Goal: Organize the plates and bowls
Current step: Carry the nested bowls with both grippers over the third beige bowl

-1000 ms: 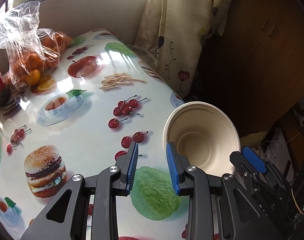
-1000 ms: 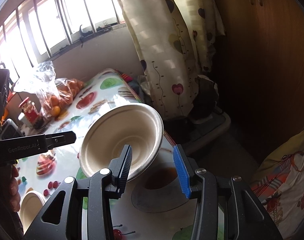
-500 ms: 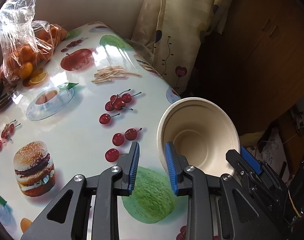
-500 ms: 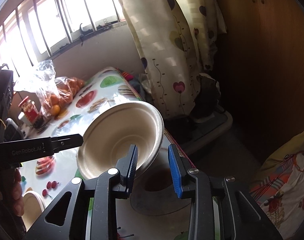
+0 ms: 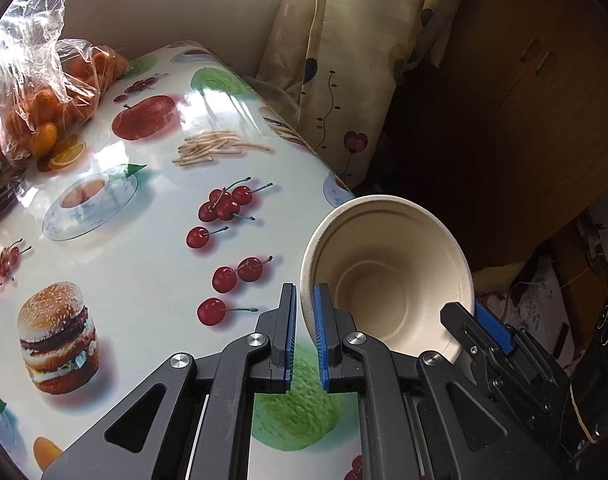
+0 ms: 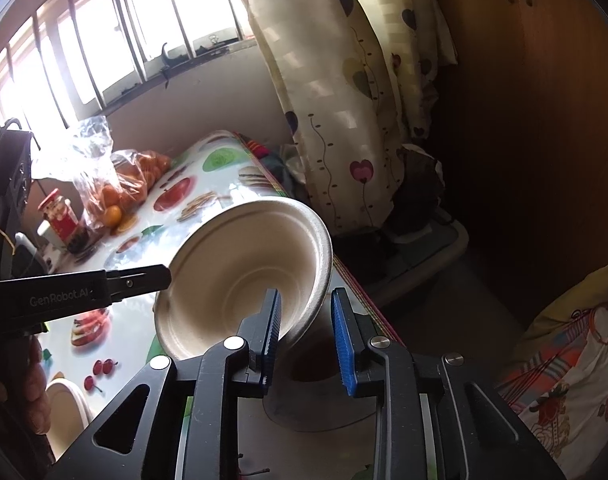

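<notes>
While the bag of oranges (image 5: 43,108) sits far left on the table (image 5: 135,264), the left hand-held gripper (image 5: 304,312) pinches the bowl (image 5: 388,276) rim, jaws just narrowed; the right hand-held gripper (image 6: 306,320), also just narrowed, clamps the opposite rim above the table's edge.

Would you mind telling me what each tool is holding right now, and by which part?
Both grip one pale bowl by its rim, on opposite sides: the left tool and the right tool each pinch the rim wall, having just closed on it.
</notes>
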Demonstrator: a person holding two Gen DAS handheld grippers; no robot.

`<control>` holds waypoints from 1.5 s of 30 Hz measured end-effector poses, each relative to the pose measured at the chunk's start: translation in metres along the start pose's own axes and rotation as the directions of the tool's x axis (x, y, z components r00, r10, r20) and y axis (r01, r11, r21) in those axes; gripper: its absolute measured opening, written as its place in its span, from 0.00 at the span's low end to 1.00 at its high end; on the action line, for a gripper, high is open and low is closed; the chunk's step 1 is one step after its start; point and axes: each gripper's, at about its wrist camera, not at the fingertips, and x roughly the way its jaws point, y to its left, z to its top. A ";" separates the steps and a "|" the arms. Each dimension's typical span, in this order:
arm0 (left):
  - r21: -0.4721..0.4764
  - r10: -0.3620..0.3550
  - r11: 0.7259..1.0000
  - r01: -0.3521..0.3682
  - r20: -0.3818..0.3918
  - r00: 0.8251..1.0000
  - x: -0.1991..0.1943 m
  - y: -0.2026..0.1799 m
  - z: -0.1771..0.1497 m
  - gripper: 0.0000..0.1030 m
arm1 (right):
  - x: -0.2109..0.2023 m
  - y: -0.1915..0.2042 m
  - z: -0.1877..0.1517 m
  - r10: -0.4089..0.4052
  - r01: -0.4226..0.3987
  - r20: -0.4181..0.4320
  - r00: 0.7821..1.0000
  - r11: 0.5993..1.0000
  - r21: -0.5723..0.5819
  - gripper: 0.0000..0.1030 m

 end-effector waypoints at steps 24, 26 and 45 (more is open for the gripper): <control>-0.011 -0.007 1.000 0.007 0.004 1.000 -0.008 -0.001 -0.004 0.07 | -0.001 0.000 -0.002 0.009 -0.009 0.003 1.000 1.000 -0.002 0.20; -0.013 -0.008 1.000 0.008 0.007 1.000 -0.010 0.000 -0.006 0.07 | -0.003 0.000 -0.003 0.013 -0.013 0.004 1.000 1.000 -0.002 0.20; -0.029 -0.012 1.000 0.013 0.048 0.999 -0.043 0.005 -0.022 0.07 | -0.031 0.017 -0.010 0.040 -0.038 0.030 0.999 0.999 -0.039 0.20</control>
